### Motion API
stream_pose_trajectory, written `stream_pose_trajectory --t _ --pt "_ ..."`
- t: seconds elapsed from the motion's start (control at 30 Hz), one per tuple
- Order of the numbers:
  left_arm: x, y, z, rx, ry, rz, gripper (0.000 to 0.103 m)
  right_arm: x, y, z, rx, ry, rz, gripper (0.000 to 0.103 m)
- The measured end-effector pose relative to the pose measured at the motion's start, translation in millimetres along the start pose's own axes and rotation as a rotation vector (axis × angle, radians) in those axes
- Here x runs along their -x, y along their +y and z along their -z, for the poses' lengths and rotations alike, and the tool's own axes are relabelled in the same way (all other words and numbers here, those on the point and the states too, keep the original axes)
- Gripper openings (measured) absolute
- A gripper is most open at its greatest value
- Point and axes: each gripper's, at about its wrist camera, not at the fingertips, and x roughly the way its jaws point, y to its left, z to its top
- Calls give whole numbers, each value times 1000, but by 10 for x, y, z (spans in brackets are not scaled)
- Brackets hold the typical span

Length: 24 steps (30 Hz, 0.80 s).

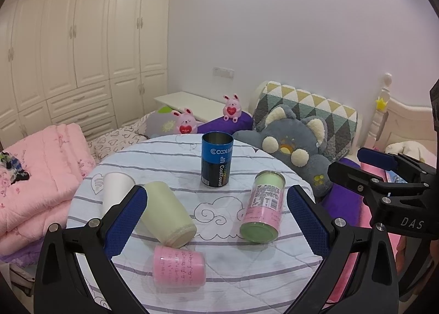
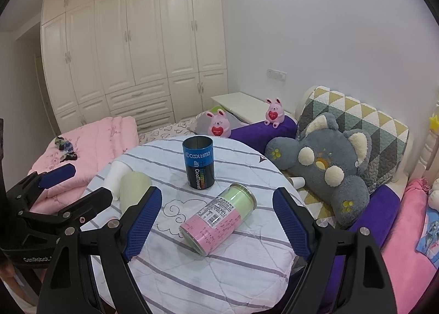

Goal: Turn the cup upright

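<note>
Several cups lie on their sides on a round table with a striped cloth. A pale green cup and a white cup lie at the left. A pink cup lies at the front. A green-and-pink cylinder lies at the right; it also shows in the right wrist view. A blue can stands upright at the back. My left gripper is open and empty above the table's front. My right gripper is open and empty, with the cylinder lying beyond its jaws.
A grey plush cat leans at the table's right edge. Two pink bunny toys and purple cushions sit behind the table. A folded pink quilt lies on the bed at the left. A small paper cup lies beside the plush.
</note>
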Motion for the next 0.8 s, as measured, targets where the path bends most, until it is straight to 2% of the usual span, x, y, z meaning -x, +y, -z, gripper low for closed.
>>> stream_pose_trajectory --t 0.8 --pt "-90 -19 -2 -16 5 3 103 -128 -34 -15 -6 24 -12 84"
